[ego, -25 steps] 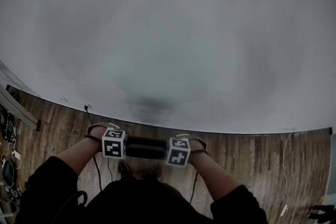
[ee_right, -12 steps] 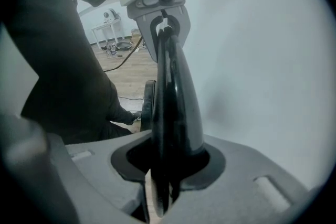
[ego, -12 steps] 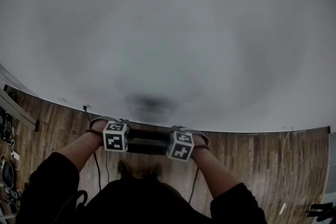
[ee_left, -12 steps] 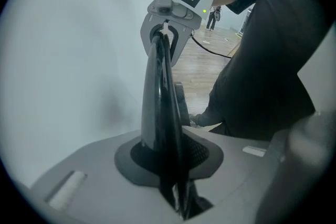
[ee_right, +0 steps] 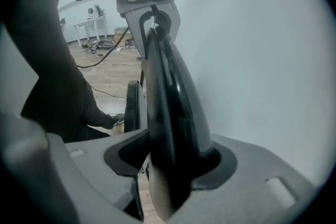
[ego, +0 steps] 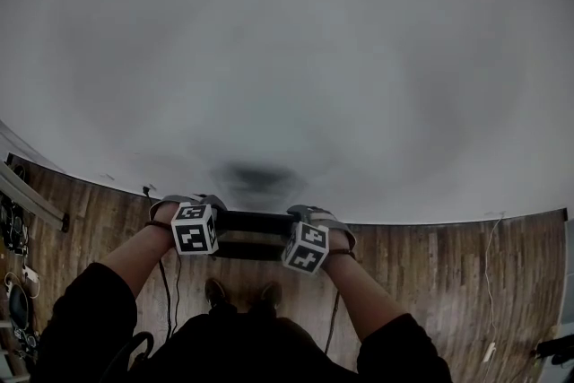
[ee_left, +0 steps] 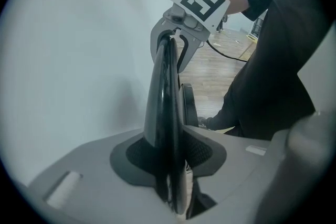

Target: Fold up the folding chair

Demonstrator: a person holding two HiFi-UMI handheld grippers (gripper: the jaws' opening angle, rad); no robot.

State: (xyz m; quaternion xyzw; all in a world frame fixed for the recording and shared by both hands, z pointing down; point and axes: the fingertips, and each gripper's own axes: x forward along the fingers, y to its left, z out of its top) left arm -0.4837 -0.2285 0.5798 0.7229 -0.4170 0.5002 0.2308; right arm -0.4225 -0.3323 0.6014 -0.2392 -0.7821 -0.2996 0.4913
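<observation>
Between the jaws of the left gripper (ee_left: 169,165) stands the black top rail (ee_left: 164,86) of the folding chair (ego: 254,224). It is seen edge-on and runs straight away from them to the right gripper (ee_left: 177,44) at its far end. These jaws have just been opening. They stand a little apart around the rail, slack on it rather than pinching, as far as the view shows. Just past the rail, on the person's side of the jaws, a second dark panel (ee_left: 188,105) lies parallel and close, so the chair looks already folded flat.

The right gripper's jaws have likewise just been opening and stand wider. The rail rests against the wall-side jaw, with a gap at the other. The rail's long axis runs from one pair of jaws to the other, alongside the white wall (ego: 287,58). I judge both pairs must come off across it, not along it, and neither hand is nearer.
</observation>
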